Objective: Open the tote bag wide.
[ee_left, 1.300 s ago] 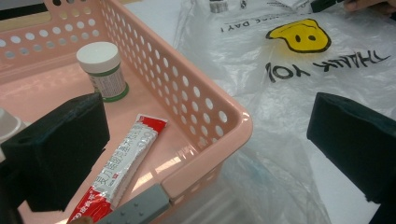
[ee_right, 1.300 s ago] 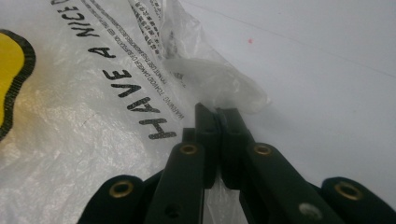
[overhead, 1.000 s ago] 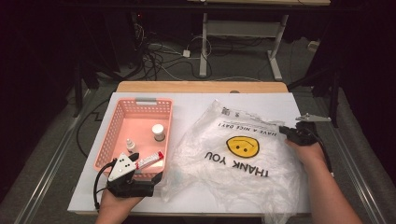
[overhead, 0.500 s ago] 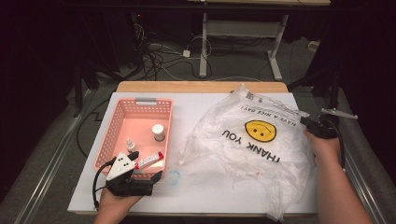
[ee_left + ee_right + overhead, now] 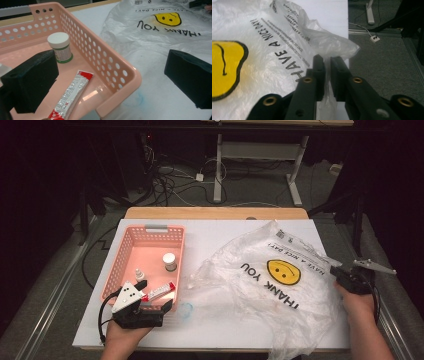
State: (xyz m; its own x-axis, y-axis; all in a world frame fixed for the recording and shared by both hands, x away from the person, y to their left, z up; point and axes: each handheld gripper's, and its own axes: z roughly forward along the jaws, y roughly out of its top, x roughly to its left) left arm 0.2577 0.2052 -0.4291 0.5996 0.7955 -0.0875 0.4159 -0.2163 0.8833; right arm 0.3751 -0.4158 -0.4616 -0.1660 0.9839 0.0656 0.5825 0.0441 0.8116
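Note:
A clear plastic bag [image 5: 270, 280] printed with a yellow smiley and "THANK YOU" lies spread over the right half of the white table. My right gripper [image 5: 336, 270] is at the bag's right edge. In the right gripper view its jaws [image 5: 327, 60] have just been opening to a narrow gap, with a fold of the bag [image 5: 262, 50] still running between them. My left gripper [image 5: 150, 302] stands wide open astride the near right corner of the pink basket [image 5: 125, 265]. One jaw is inside the basket [image 5: 120, 72] and the other is outside it.
In the basket lie a white-capped jar [image 5: 60, 47], a red and silver sachet [image 5: 72, 95] and a small dropper bottle [image 5: 140, 274]. The table's right edge runs just beside my right hand, with dark floor and cables beyond. A desk frame stands behind the table.
My right gripper has moved to the right toward the table's edge, dragging the bag with it so the bag lies farther right and flatter. The left gripper has stayed at the basket.

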